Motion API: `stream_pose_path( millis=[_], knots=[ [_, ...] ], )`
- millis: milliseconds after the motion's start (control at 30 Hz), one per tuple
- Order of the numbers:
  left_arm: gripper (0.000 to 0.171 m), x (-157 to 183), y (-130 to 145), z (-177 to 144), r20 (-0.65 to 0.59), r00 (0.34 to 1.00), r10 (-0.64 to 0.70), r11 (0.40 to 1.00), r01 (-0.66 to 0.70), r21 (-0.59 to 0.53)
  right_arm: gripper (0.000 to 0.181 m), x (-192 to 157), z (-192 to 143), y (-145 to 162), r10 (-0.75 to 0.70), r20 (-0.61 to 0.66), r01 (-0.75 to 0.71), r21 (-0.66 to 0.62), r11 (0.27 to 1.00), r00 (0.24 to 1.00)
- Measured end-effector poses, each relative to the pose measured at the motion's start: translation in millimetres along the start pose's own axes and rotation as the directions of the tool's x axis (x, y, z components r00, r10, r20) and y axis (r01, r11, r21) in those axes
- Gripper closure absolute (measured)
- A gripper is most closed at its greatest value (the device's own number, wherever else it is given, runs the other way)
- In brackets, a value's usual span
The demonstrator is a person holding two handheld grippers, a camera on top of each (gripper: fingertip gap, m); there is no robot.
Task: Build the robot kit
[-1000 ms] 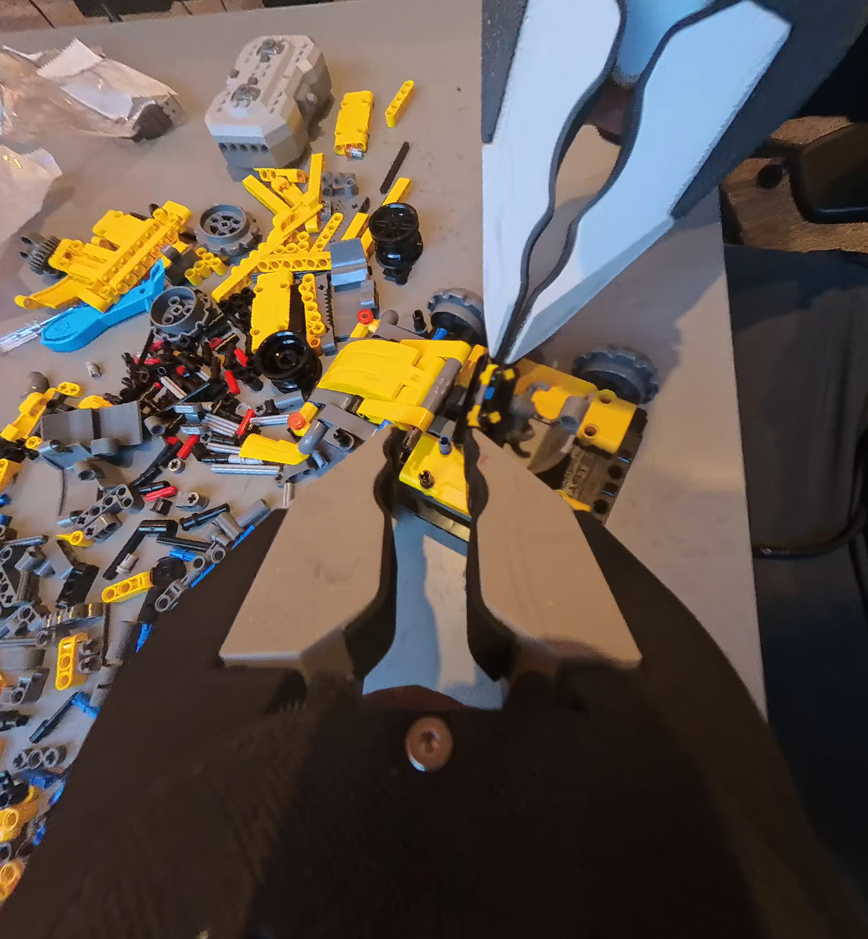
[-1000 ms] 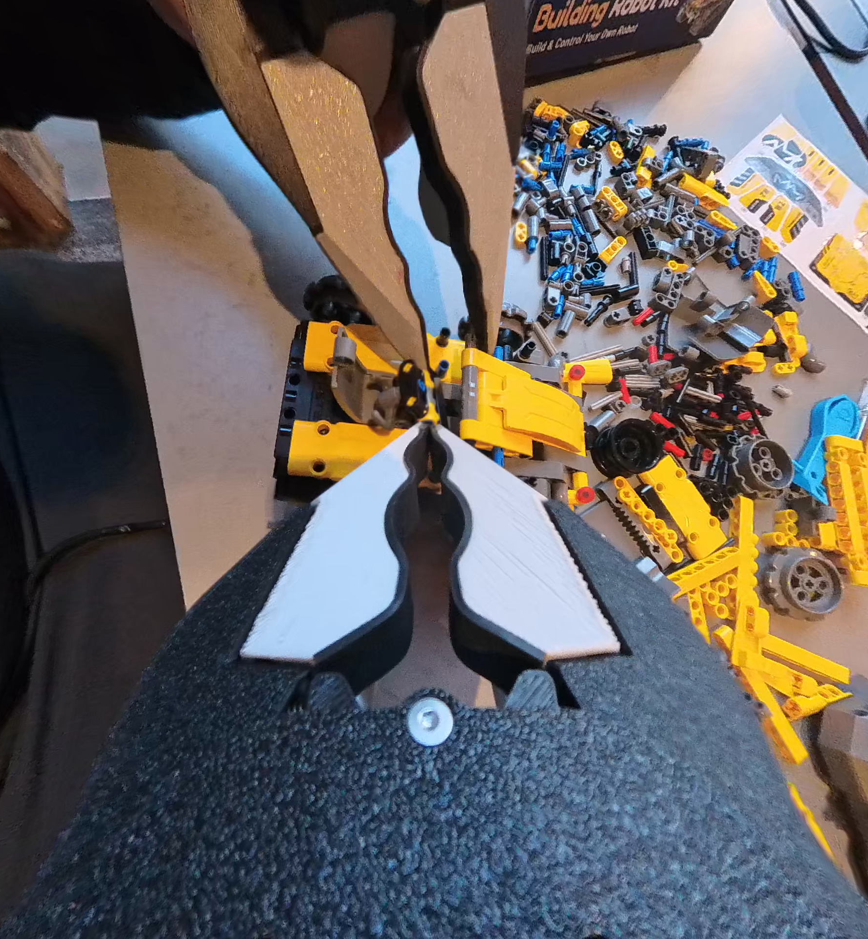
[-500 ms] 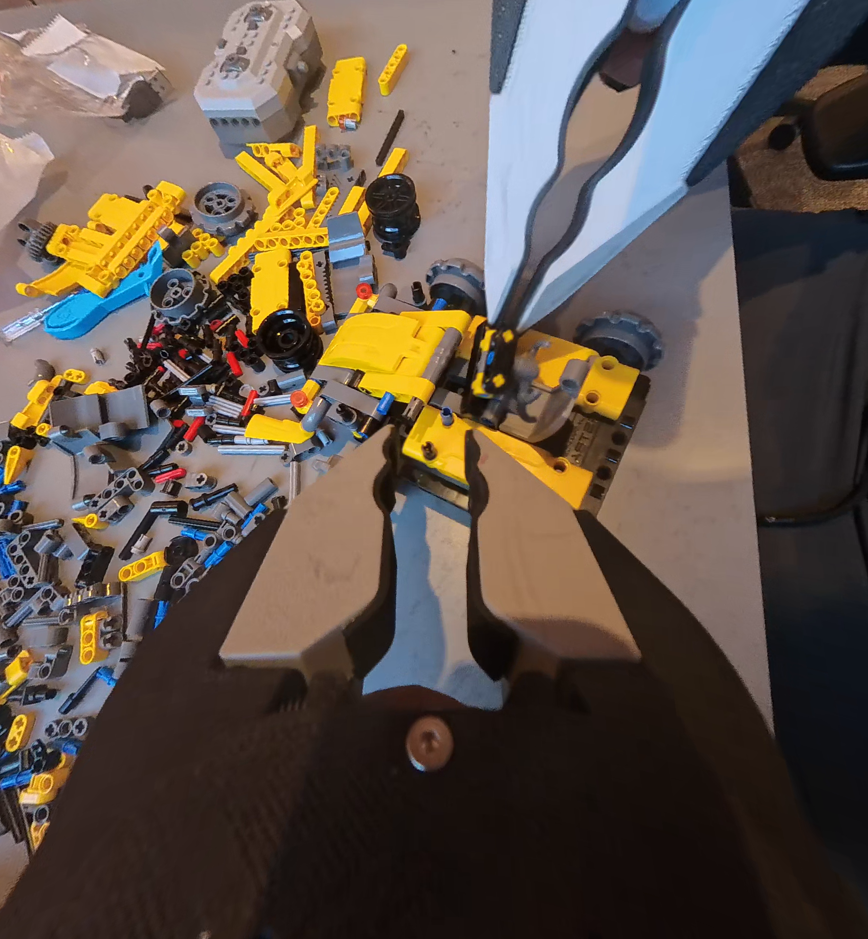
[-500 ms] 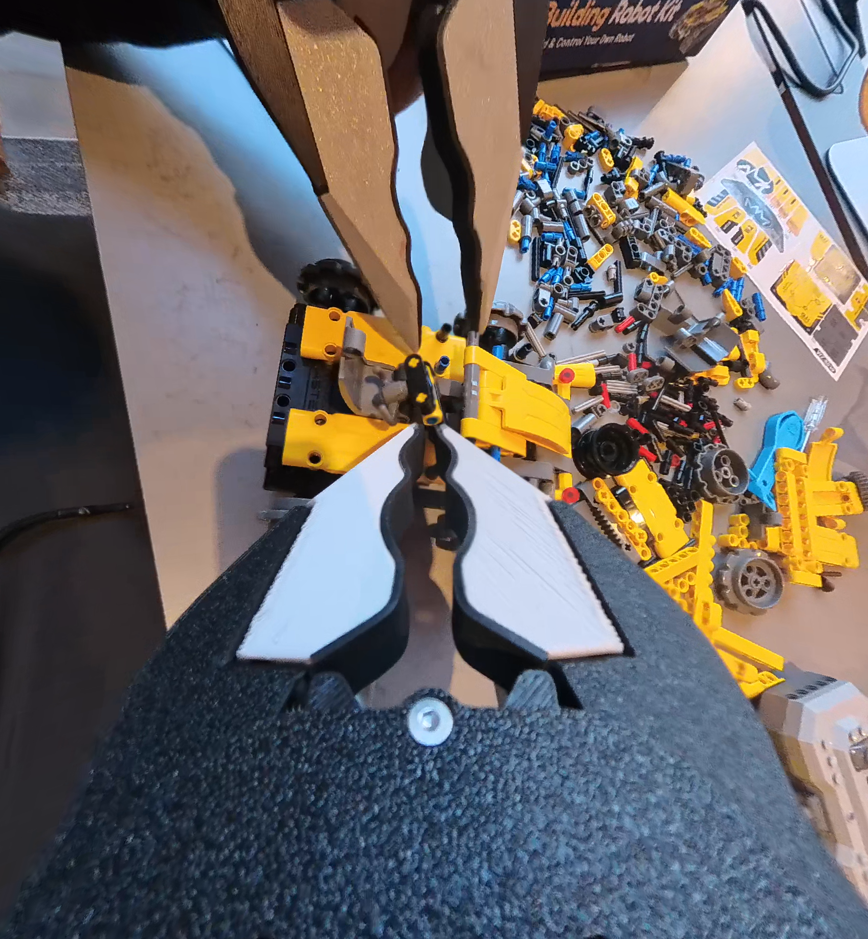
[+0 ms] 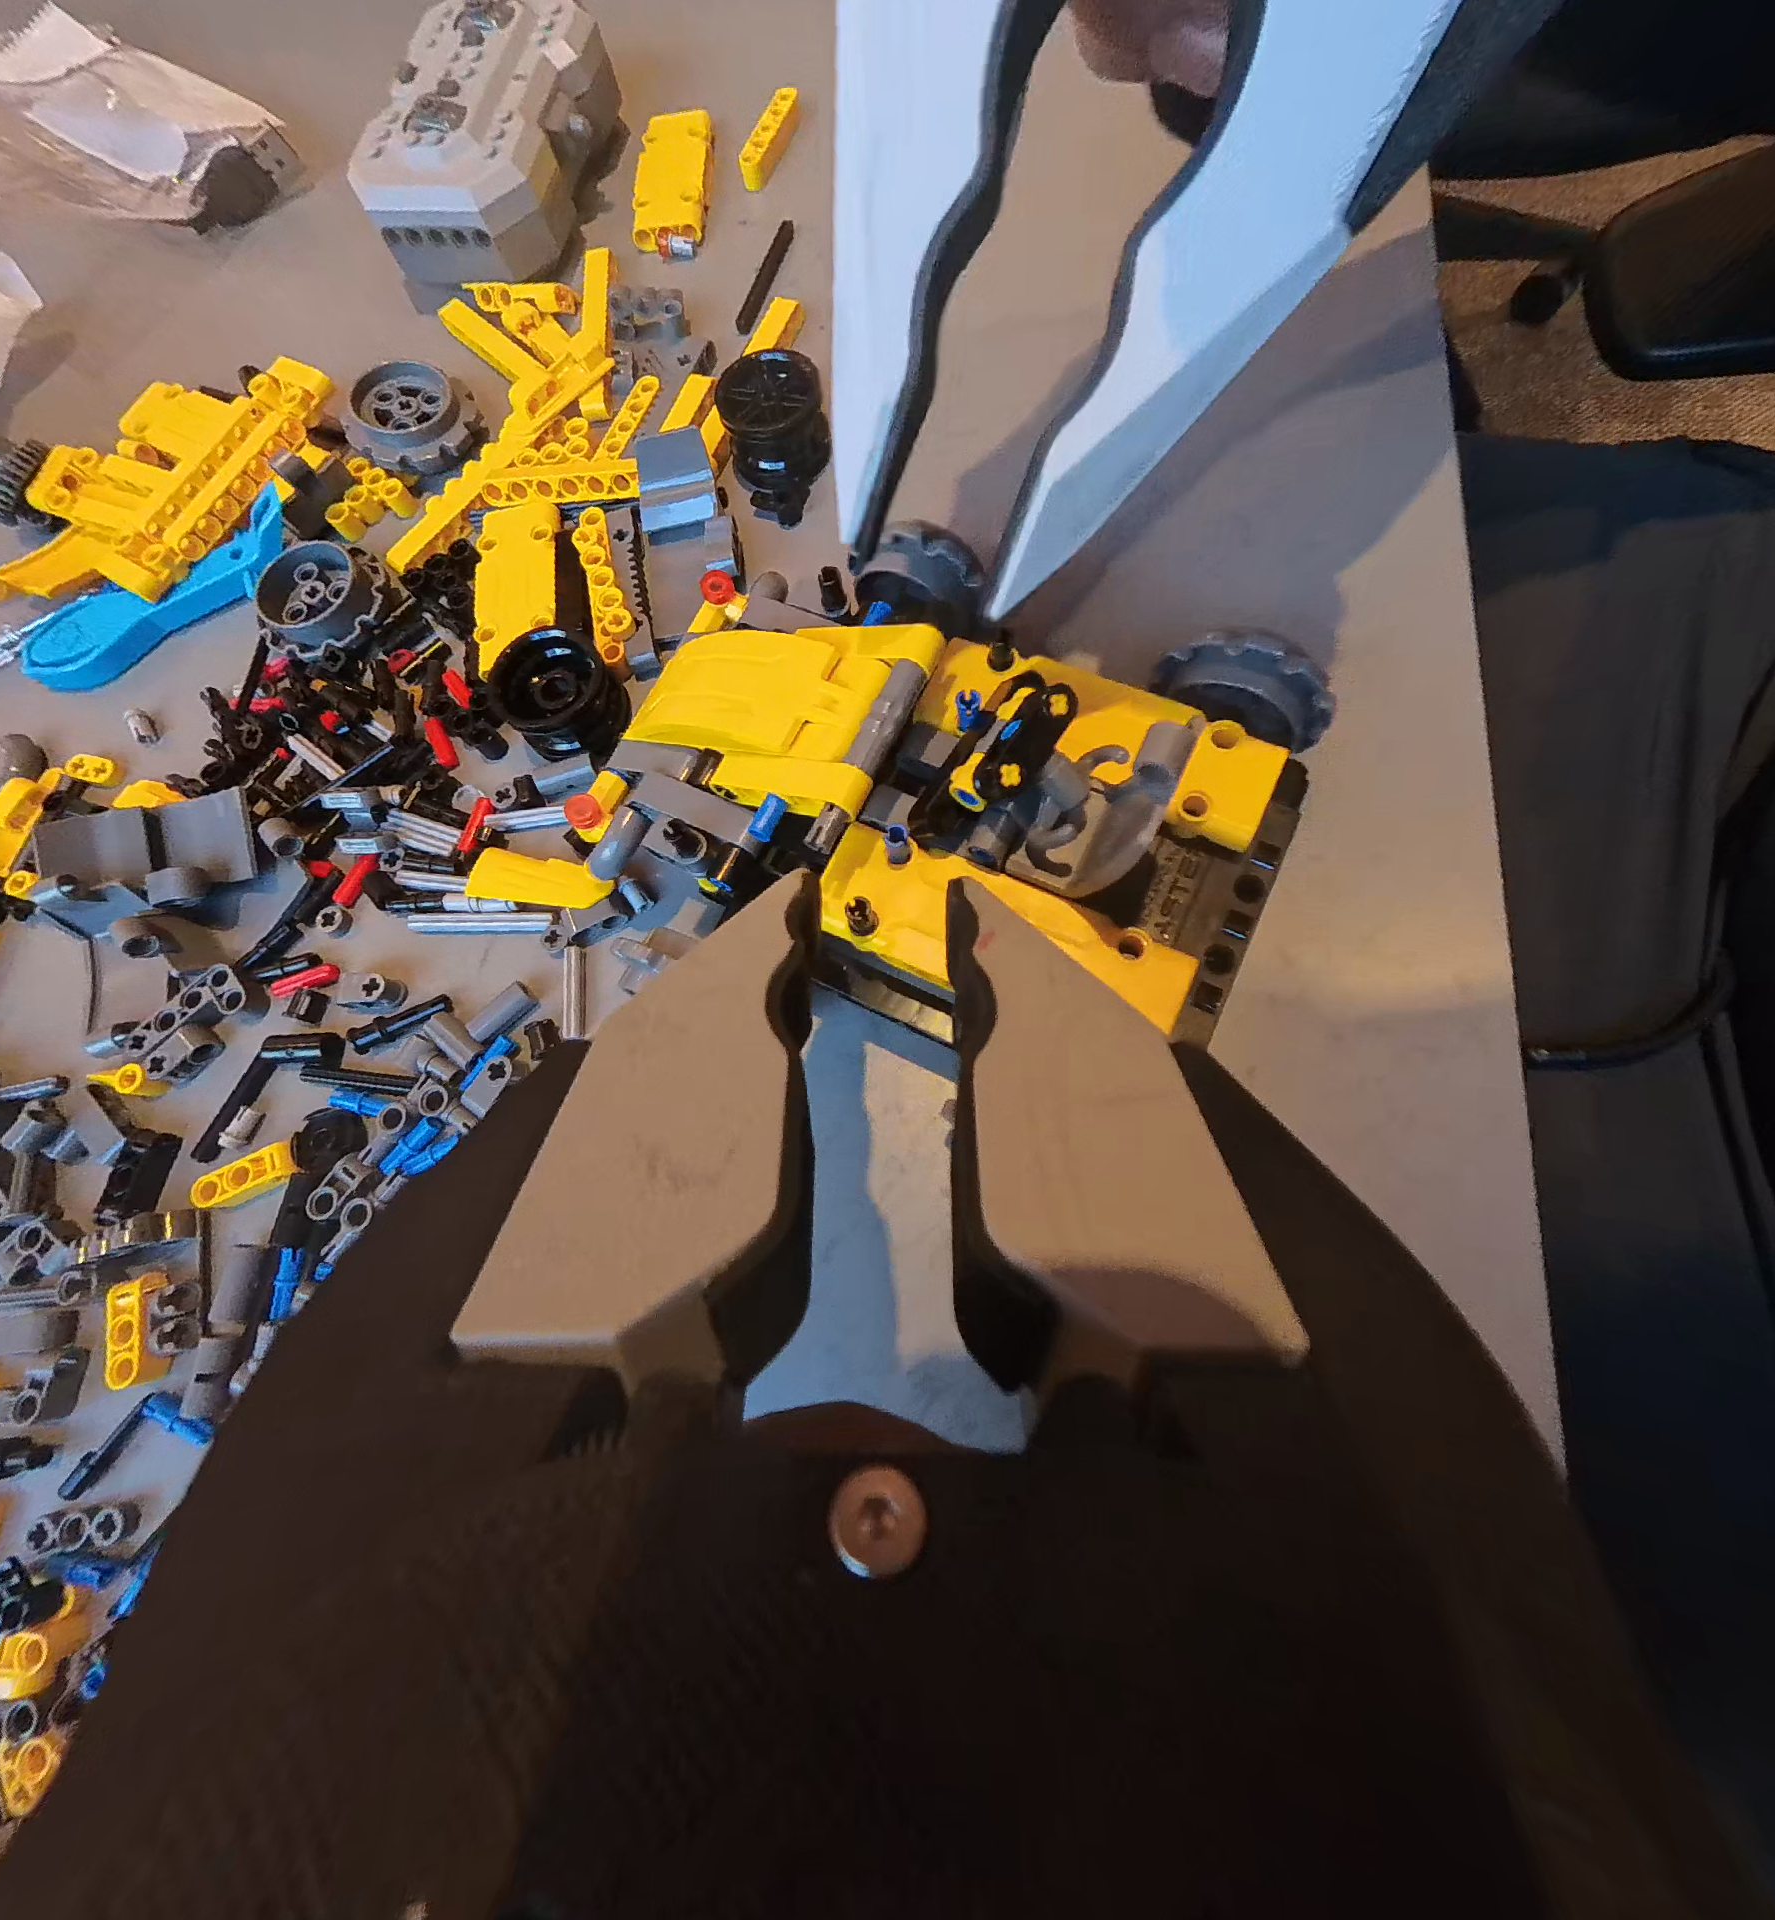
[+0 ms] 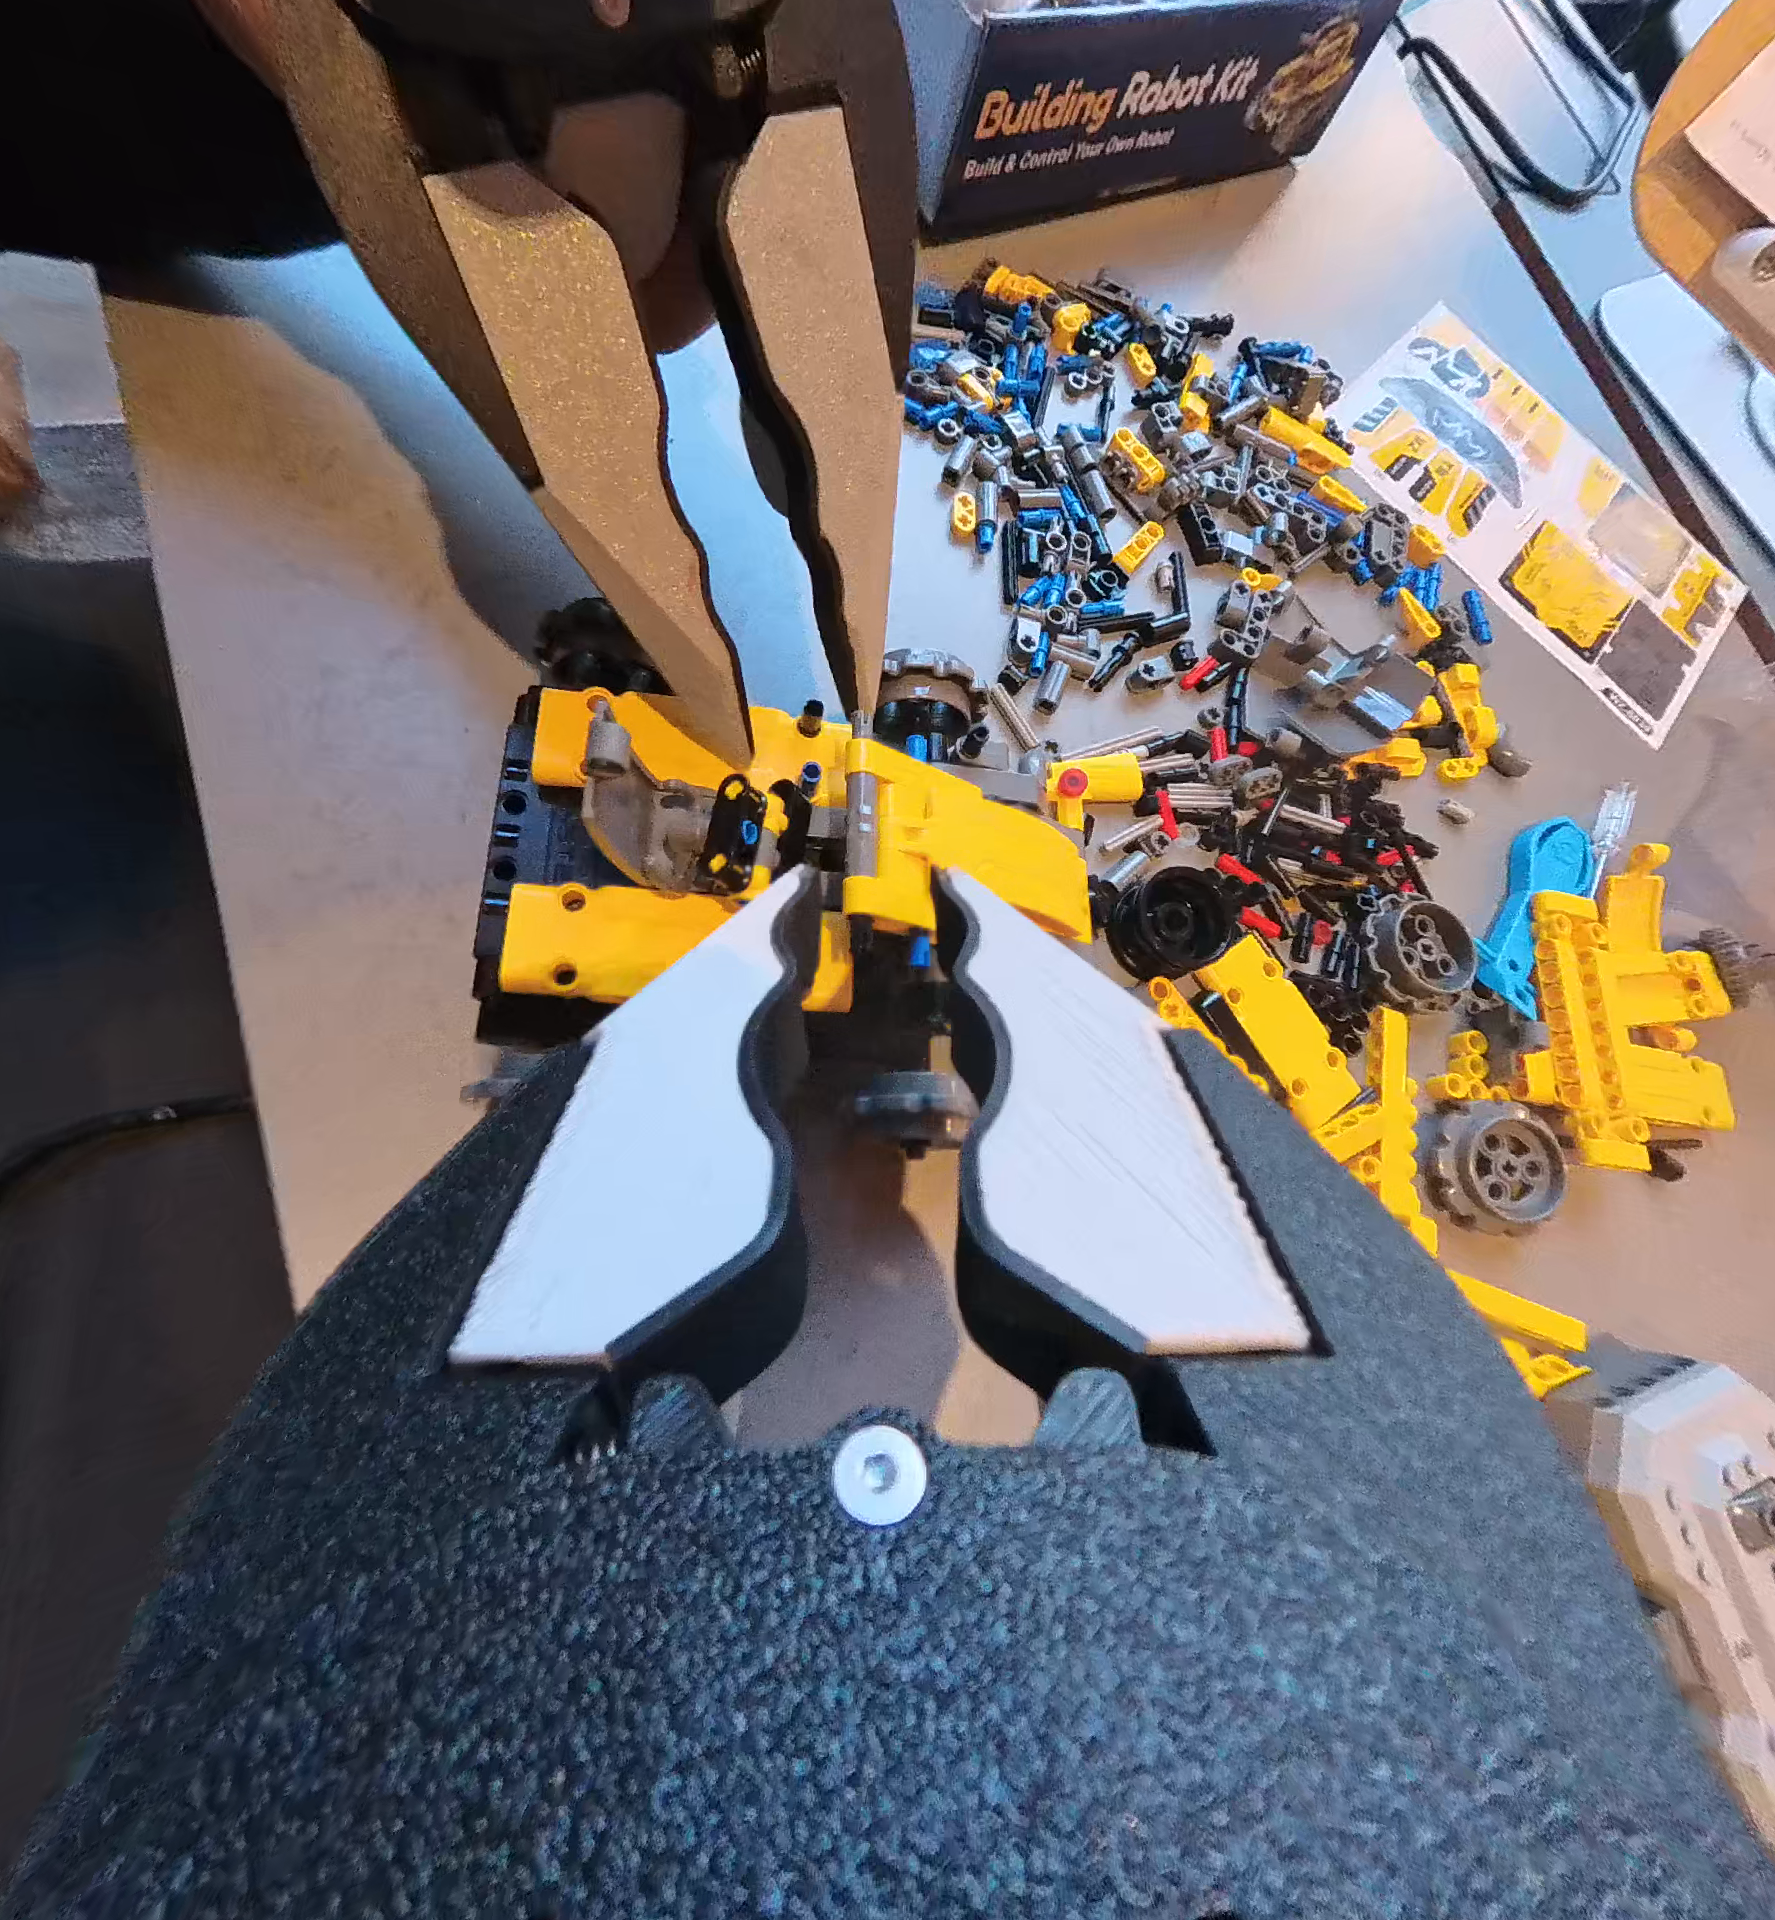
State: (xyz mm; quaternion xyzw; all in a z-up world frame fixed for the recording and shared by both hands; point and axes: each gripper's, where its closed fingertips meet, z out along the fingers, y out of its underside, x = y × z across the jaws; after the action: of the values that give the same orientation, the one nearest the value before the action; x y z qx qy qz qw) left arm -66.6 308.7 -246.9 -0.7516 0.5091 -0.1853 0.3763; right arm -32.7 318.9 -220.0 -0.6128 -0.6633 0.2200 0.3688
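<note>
The yellow and black toy-brick vehicle model (image 5: pixel 789 707) sits near the worktop's (image 5: pixel 1382 883) edge, half built, with a heap of loose small bricks and pins (image 5: pixel 343 831) just beside it.

My left gripper (image 5: pixel 878 888), the one with grey-brown fingers, is released. Its jaws stand apart with the tips over the yellow side beam of the model on my near side, and I see nothing caught between them. From the right wrist view those tips look to touch the model's yellow top, one beside the small black and yellow link piece (image 6: pixel 732 836).

My right gripper (image 6: pixel 872 878), with white fingers, is also released and grasps nothing that I can confirm. In the left wrist view its tips stand on either side of a grey toothed wheel (image 5: pixel 919 566) on the model's far side. I cannot tell whether they press on it.

Only the left wrist view shows a second grey wheel (image 5: pixel 1247 686) at the model's end, a big grey block with round sockets (image 5: pixel 478 135) whole, and crumpled clear plastic bags (image 5: pixel 83 125). Only the right wrist view shows a dark blue cardboard box (image 6: pixel 1122 114) behind the bricks and a printed sticker sheet (image 6: pixel 1537 520) lying flat. Both show a bright blue plastic tool (image 5: pixel 135 623) beside a yellow sub-assembly (image 5: pixel 156 478).
</note>
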Motion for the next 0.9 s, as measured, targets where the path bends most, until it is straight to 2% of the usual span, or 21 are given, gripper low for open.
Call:
stream_pose_path(
  millis=[233, 433, 533, 733, 800, 900],
  knots=[
    [0.154, 3, 2, 0, -0.038, 0.999, -0.022, 1.0, 0.023, 0.009, 0.159, 3, 23, 7, -0.07, -0.026, 0.068, -0.078, 0.995, 0.997],
    [0.154, 3, 2, 0, -0.037, 0.999, -0.03, 0.999, 0.03, 0.014, 0.165, 17, 16, -3, -0.145, -0.099, 0.136, -0.087, 0.987, 0.985],
    [0.161, 2, 3, 0, -0.023, 0.999, -0.022, 1.0, 0.022, 0.008, 0.175, 40, 8, -10, -0.171, -0.191, 0.159, -0.078, 0.984, 0.967],
    [0.163, 2, 3, 0, -0.013, 1.0, -0.012, 1.0, 0.012, -0.003, 0.171, 87, 13, -1, -0.049, -0.217, 0.032, -0.082, 0.996, 0.975],
    [0.163, 2, 3, -1, -0.007, 1.0, -0.003, 1.0, 0.003, -0.007, 0.165, 91, 12, 0, -0.005, -0.207, -0.009, -0.067, 0.998, 0.978],
    [0.162, 2, 3, -1, -0.007, 1.0, -0.006, 1.0, 0.006, -0.002, 0.165, 84, 1, -7, 0.008, -0.207, -0.014, -0.026, 1.0, 0.978]
  ],
)
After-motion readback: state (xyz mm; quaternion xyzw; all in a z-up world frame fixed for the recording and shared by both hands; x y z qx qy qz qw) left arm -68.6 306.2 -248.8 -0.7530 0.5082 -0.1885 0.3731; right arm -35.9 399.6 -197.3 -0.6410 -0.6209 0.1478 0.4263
